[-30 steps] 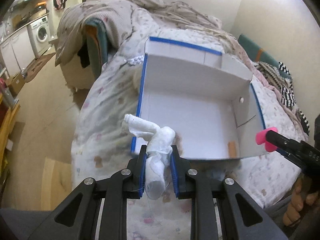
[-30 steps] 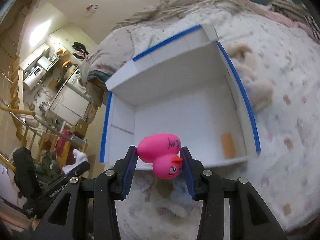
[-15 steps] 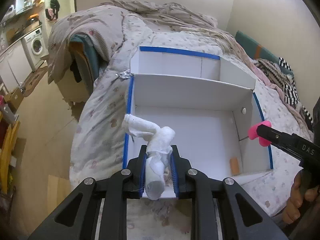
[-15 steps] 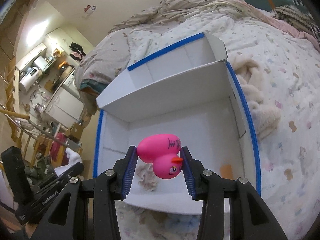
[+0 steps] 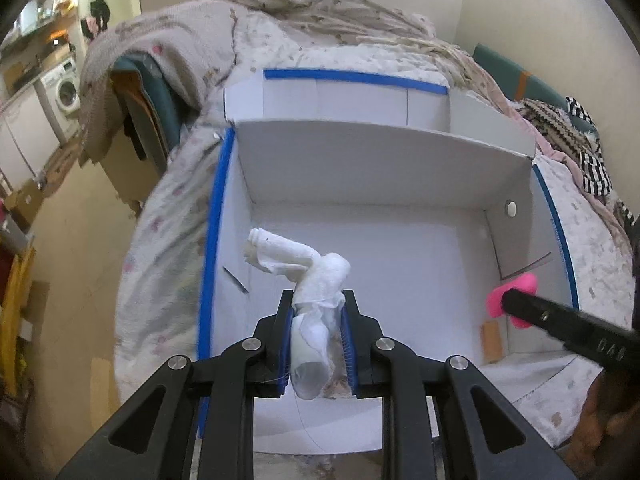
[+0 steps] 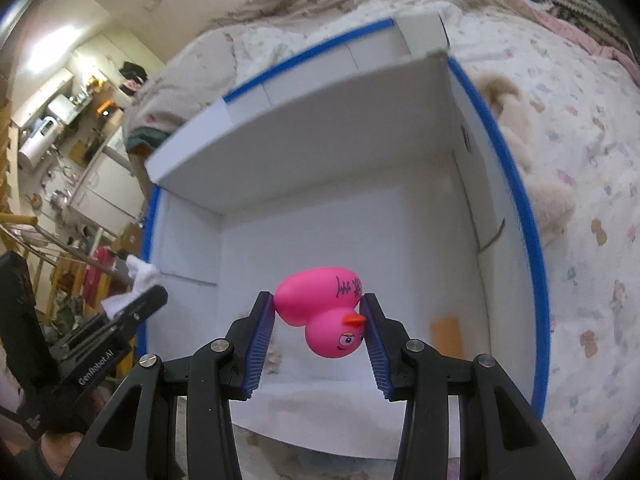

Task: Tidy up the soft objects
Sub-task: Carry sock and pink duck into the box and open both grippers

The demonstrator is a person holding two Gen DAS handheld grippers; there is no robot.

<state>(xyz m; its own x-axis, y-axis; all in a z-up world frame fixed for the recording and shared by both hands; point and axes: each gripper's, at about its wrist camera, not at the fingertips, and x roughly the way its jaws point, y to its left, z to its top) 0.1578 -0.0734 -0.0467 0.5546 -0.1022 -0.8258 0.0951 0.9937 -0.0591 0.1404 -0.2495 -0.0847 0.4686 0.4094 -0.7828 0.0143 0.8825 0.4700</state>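
A white cardboard box (image 5: 400,168) with blue-taped rims lies open on the bed, its inside bare. My left gripper (image 5: 317,312) is shut on a twisted white cloth (image 5: 312,276), held over the box's near left part. The cloth's free end sticks out up and to the left. My right gripper (image 6: 318,312) is shut on a pink rubber duck (image 6: 320,300), upside down, above the box floor (image 6: 340,240). In the left wrist view the right gripper (image 5: 516,304) and the duck (image 5: 496,304) show at the box's right side. The left gripper (image 6: 144,300) with the cloth (image 6: 140,274) appears at the left of the right wrist view.
The box rests on a flowery quilt (image 5: 168,248). A cream plush toy (image 6: 536,184) lies on the quilt just right of the box. A small orange tag (image 5: 491,340) lies on the box floor. Rumpled blankets (image 5: 320,12) pile behind; a washing machine (image 5: 64,88) stands far left.
Both grippers have moved forward and down over the box, which now fills more of each view. Their grips on the cloth and the duck are unchanged.
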